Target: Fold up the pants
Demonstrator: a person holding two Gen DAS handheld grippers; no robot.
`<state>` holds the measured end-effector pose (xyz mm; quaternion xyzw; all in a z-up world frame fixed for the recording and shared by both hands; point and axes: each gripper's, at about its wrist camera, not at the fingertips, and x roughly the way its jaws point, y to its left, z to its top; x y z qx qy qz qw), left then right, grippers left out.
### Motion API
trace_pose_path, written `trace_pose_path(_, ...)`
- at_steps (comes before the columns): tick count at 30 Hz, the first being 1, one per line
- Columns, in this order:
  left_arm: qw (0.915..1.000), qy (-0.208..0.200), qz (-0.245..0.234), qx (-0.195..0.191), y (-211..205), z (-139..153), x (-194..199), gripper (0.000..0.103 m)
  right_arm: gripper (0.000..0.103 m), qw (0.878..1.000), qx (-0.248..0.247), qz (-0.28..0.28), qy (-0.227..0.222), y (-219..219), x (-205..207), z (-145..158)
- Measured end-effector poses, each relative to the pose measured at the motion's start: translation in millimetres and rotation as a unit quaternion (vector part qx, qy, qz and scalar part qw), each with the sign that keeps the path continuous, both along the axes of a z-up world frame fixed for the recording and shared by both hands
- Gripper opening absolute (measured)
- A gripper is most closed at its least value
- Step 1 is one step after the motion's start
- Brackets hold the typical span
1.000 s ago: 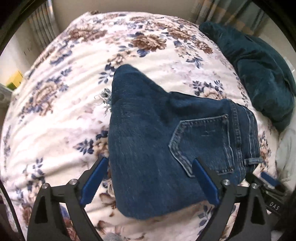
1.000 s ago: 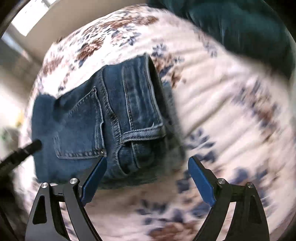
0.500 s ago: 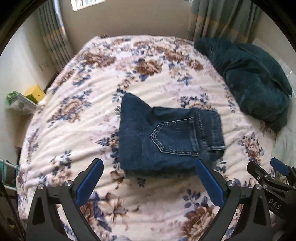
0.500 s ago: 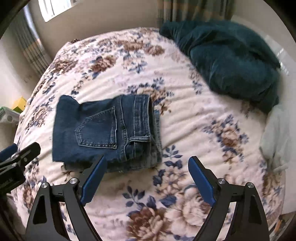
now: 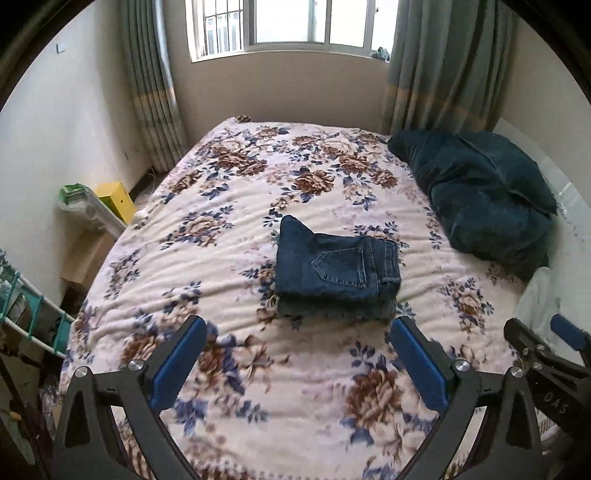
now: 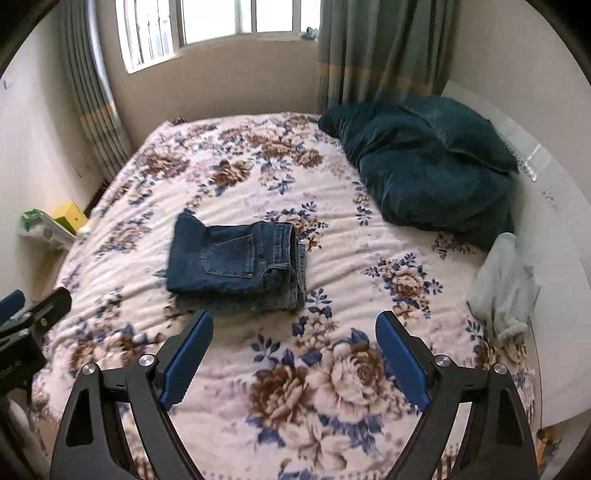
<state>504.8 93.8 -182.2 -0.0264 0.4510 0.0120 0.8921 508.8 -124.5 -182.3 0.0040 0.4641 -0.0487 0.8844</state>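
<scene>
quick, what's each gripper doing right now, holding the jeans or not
left gripper: open, empty, clear of the folded jeans.
right gripper: open, empty, also off the jeans.

Daylight enters through a window [image 5: 284, 26] at the far wall, its panes overexposed to near white. The room is softly and evenly lit, without hard glare. The folded jeans [image 5: 338, 267] cast a faint shadow on their near edge over the floral bedspread [image 5: 221, 229]. A dark teal blanket [image 6: 432, 166] at far right reads almost black in its folds. Both fisheye views bend walls and curtains [image 6: 88, 92] into curves, with black vignetting in the corners. The nearest bedspread flowers look smeared and soft, while the middle of each picture is sharper.
</scene>
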Motion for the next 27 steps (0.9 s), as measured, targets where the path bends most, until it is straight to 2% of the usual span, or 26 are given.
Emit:
trace_pose_path(11, 0.9985, -0.041, -0.035, 0.002, 13.7, 93.8, -150.8, 0.102, 0.092, 0.998, -0.023, -0.006, -0.062, 24.8, -180.9, 123.0)
trace_pose_path(17, 0.9976, -0.052, -0.045, 0.008, 19.4, 129.5, -208.2, 0.102, 0.093, 0.997, -0.021, -0.015, -0.078, 34.0, -273.3, 174.2)
trace_pose_path(23, 0.9957, -0.082, -0.037, 0.022, 24.6, 159.2, -254.4, 0.103, 0.093, 0.995, -0.018, -0.008, -0.100, 37.6, -339.3, 215.2)
trace_pose_path(27, 0.9945, -0.095, -0.029, 0.031, 21.8, 173.1, -275.6, 0.103, 0.093, 0.994, -0.008, 0.006, -0.111, 38.5, -367.9, 239.7)
